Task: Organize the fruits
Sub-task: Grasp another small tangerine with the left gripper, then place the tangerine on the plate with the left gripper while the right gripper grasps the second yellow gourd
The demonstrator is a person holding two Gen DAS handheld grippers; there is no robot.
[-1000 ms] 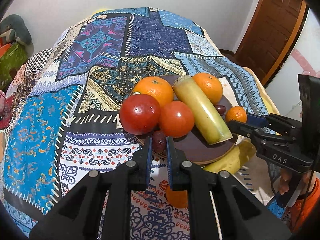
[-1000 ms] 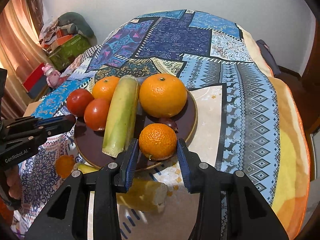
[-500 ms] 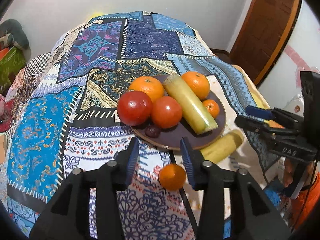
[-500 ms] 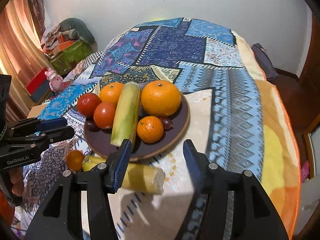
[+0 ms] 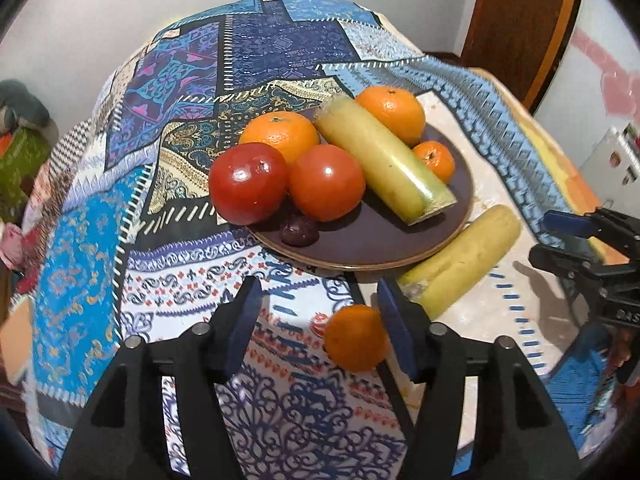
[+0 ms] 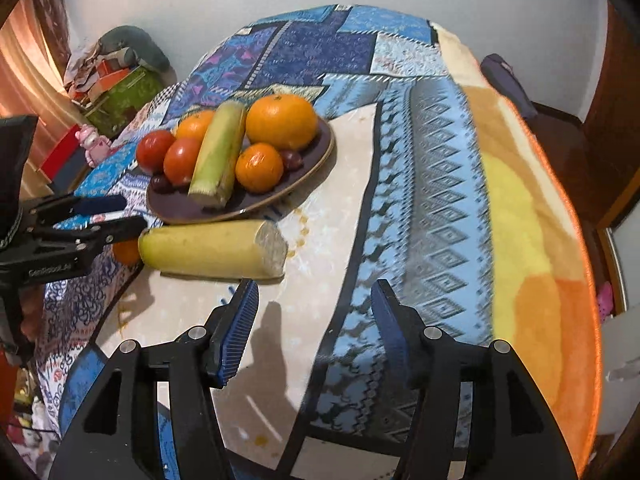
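Observation:
A brown plate [image 5: 372,248] [image 6: 320,156] holds two red tomatoes [image 5: 248,182], two big oranges [image 5: 280,134], a small mandarin [image 5: 434,160] [image 6: 259,167], a yellow-green stalk piece [image 5: 384,160] [image 6: 218,154] and dark plums [image 5: 299,231]. A second yellow stalk piece [image 5: 460,262] [image 6: 212,250] and a loose mandarin [image 5: 355,338] [image 6: 126,251] lie on the cloth beside the plate. My left gripper [image 5: 318,330] is open, with the loose mandarin next to its right finger. My right gripper [image 6: 316,330] is open and empty, back from the plate.
A patterned patchwork cloth [image 5: 256,52] covers the round table; an orange-yellow blanket part [image 6: 520,208] lies at the right. Boxes and clothes [image 6: 120,76] are piled by the wall at left. A wooden door [image 5: 520,20] stands at the far right.
Both grippers opened and pulled back from the plate. The right let go of the small mandarin, now on the plate; the left one left a plum there and now sits by the loose mandarin.

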